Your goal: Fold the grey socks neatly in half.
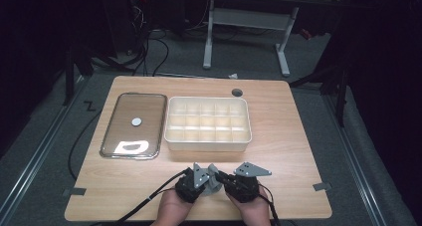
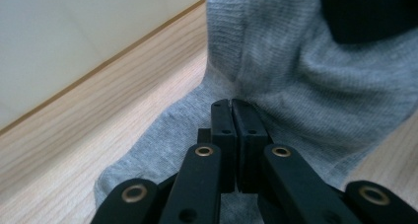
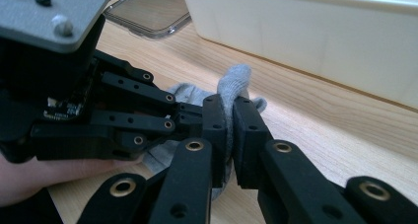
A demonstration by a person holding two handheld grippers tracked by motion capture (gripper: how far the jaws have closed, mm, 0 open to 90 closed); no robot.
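Two hand-held grippers, left gripper [image 1: 208,182] and right gripper [image 1: 222,180], both clamp a soft, light grey sock [image 1: 214,178]; pinching its bunched folds holds best.

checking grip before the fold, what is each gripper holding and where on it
Both hold the grey sock: right gripper pinches a raised fold, left gripper pinches the fabric.

Dim room, lit wooden table

A light wooden table [image 1: 278,116] stands on grey carpet [image 1: 45,131] between 2 metal floor rails [image 1: 35,161]. Behind it, a white-legged desk [image 1: 249,22] and tangled black cables [image 1: 149,52] sit in shadow; walls stay dark.
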